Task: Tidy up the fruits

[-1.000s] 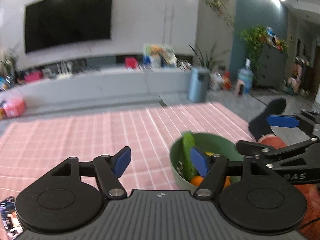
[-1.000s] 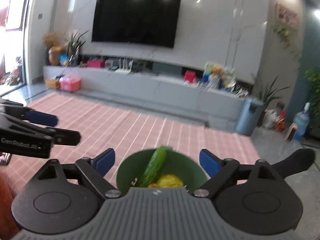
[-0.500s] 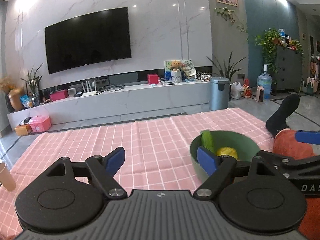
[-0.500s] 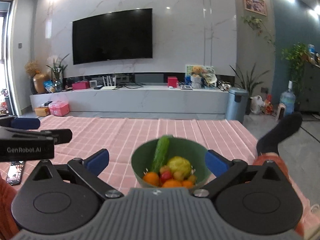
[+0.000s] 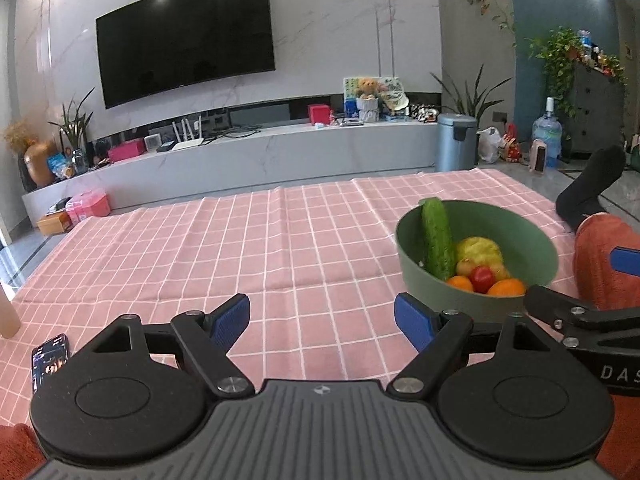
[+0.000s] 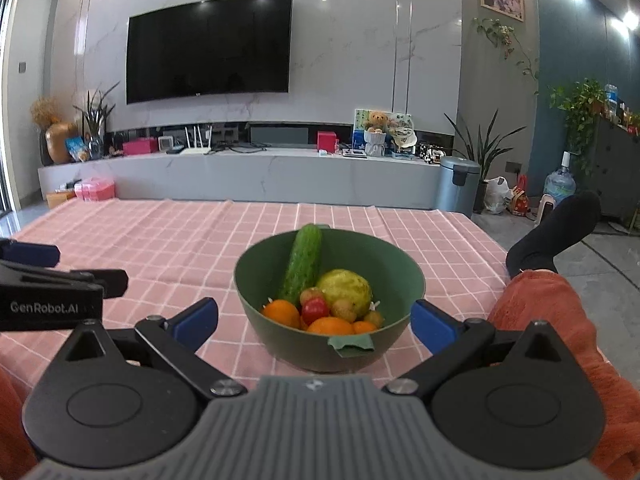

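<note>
Fruits (image 6: 332,312) fill green bowl (image 6: 400,276); cucumber (image 6: 302,266) leans upright. Both views now sit lower and sharper. Left hand-held gripper (image 5: 322,322) and right hand-held gripper (image 6: 314,318) gape, empty.

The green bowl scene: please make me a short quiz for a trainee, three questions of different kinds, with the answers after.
1. True or false: the cucumber lies flat on the pink checked cloth, outside the green bowl.
2. Multiple choice: what is held in the right gripper? A) an orange B) the cucumber C) nothing
3. Fill in: in the left wrist view, the dark object lying on the cloth at the far left, beside the left gripper, is a ____.

Key
1. False: it leans inside the bowl, its tip above the rim.
2. C: its jaws stand open and empty, the bowl just ahead.
3. Phone, screen lit.
</note>
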Available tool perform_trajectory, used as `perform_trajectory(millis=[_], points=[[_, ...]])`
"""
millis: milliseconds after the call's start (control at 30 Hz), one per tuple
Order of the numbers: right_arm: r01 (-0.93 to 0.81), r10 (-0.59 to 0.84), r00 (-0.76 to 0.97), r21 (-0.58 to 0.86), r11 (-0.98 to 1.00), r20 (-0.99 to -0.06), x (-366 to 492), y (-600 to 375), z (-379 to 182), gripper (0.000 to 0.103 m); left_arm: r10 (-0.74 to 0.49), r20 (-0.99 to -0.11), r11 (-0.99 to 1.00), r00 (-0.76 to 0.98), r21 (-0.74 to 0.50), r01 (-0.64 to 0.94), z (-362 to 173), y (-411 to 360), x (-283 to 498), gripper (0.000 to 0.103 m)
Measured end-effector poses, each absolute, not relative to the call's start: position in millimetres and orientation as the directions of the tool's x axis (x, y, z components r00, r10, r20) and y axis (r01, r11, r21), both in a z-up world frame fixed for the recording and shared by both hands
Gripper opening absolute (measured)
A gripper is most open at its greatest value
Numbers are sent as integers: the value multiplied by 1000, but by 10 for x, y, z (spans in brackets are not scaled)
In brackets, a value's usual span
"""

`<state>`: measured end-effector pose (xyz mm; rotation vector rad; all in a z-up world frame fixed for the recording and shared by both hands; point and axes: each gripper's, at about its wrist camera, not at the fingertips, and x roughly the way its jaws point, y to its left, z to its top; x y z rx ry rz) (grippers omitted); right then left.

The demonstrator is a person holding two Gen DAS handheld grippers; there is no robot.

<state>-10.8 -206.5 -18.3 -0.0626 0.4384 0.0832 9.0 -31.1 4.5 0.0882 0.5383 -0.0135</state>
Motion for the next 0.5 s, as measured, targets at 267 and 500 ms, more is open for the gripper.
perform_trajectory(millis=[267, 500], points=[[-82, 67, 896, -15, 996, -440, -72, -2097, -222, 98, 20, -541, 997, 841, 79, 27, -46, -277, 92, 96], [-83, 70, 894, -10, 996, -442, -85, -2111, -215, 98, 18, -542, 997, 840, 76, 27, -14, -281, 89, 96]])
